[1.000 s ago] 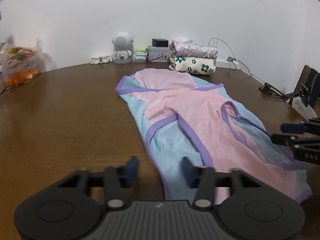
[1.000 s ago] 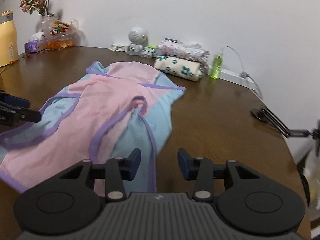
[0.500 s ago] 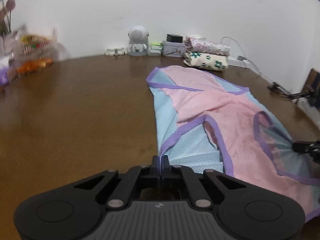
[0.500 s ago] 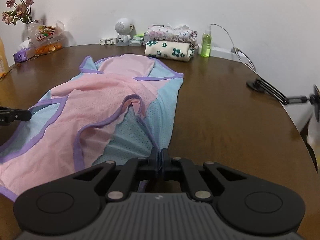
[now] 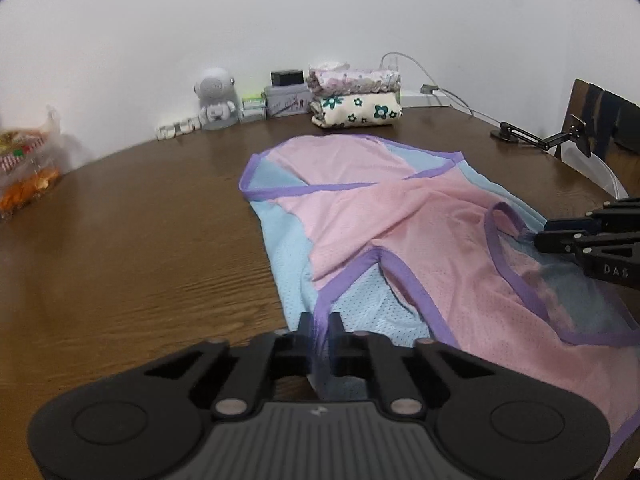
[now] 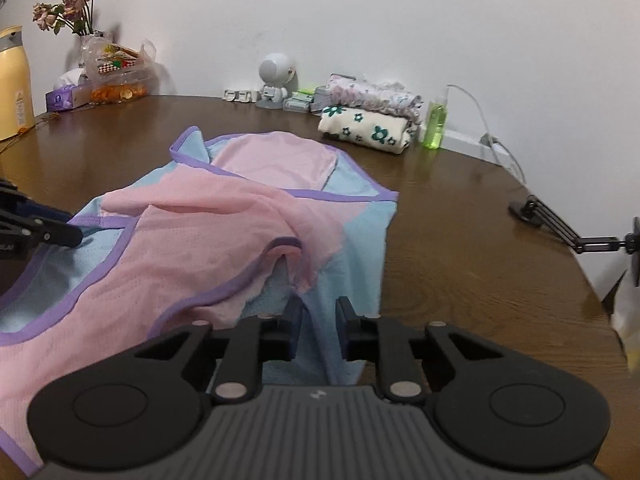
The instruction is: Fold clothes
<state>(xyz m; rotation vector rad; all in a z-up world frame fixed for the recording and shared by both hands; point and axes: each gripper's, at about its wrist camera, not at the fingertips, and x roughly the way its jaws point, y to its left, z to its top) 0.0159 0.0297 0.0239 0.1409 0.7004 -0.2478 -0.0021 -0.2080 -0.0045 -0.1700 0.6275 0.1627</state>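
I see the pink-and-blue garment [image 5: 400, 240] with purple trim spread rumpled on the worktop [image 5: 140, 260], near corners lifted.

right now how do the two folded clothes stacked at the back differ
The cream flowered bundle lies underneath, directly on the table; the lilac print bundle rests on top of it. The cream one bears big teal flowers on a smooth roll; the lilac one has a fine small pattern and frilly edges. Both are folded, by the wall.
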